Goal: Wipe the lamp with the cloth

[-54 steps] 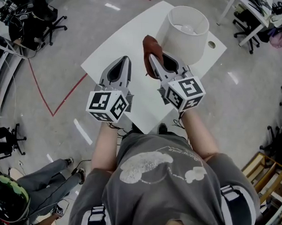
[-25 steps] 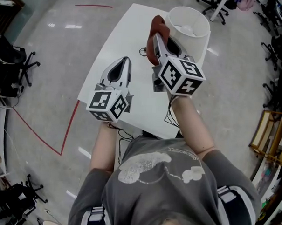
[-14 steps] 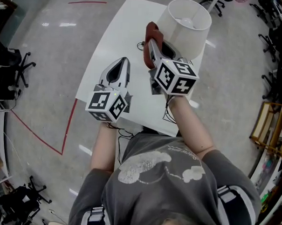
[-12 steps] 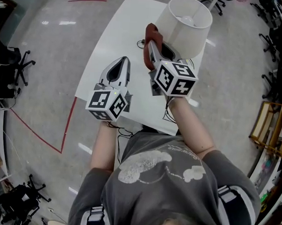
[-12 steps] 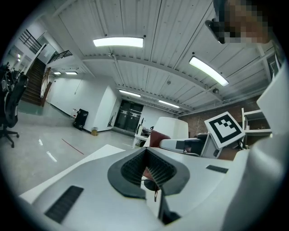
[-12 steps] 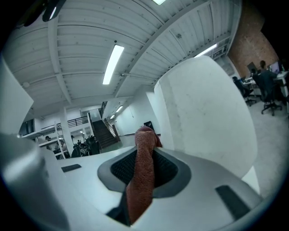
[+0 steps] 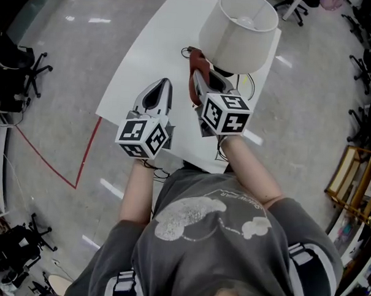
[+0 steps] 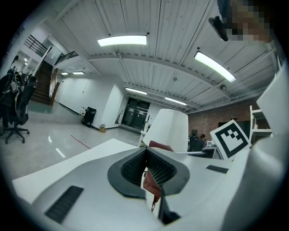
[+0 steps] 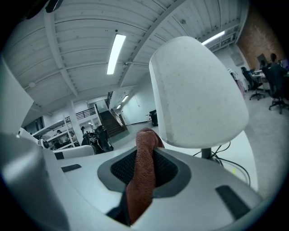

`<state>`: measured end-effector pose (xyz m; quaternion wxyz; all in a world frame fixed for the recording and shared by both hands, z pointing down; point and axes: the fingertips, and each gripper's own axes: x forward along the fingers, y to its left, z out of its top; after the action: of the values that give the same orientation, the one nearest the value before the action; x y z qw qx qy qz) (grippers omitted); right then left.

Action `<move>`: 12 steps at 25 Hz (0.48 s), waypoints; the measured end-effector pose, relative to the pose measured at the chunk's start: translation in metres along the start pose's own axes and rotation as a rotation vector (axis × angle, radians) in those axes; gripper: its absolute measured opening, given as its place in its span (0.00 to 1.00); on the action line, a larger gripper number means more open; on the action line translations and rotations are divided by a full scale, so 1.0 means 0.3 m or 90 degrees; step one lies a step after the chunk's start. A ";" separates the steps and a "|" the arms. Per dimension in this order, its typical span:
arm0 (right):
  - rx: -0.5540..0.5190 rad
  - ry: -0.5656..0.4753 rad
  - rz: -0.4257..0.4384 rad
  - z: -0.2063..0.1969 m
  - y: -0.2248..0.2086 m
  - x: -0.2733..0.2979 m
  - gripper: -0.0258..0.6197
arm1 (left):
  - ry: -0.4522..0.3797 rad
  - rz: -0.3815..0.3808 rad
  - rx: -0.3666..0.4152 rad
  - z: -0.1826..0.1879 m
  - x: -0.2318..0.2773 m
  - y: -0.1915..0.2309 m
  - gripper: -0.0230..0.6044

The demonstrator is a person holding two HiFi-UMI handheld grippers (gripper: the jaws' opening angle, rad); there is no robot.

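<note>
Surface [image 7: 146,57]: white top, carries the lamp at its far end.

Lamp [image 7: 239,33]: pale drum shade on a slim stem, upright.

Right gripper [image 7: 199,77]: held just in front of the lamp, low against the shade's near side; fingers clamped on the cloth.

Left gripper [image 7: 164,83]: beside the right one, on the side away from the lamp; fingers closed tip to tip, nothing held.

Cloth [image 7: 195,66]: rust-brown, bunched, standing up out of the right fingers at the shade's lower rim; whether it touches cannot be told.

Cord [image 7: 248,86]: black, looped by the lamp's foot.
</note>
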<state>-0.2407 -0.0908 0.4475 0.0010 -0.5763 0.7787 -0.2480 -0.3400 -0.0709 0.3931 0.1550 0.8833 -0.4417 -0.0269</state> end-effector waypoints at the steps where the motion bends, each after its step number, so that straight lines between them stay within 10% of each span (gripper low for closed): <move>1: -0.004 0.001 0.011 0.005 0.001 -0.010 0.17 | -0.003 0.008 0.002 0.002 -0.002 -0.012 0.05; 12: -0.066 -0.067 0.215 0.308 0.142 -0.167 0.17 | -0.086 0.074 0.047 0.175 -0.016 -0.192 0.05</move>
<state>-0.2354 -0.0722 0.3357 0.0537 -0.4490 0.8750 -0.1730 -0.3082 -0.0478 0.3257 0.0936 0.8574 -0.5022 -0.0615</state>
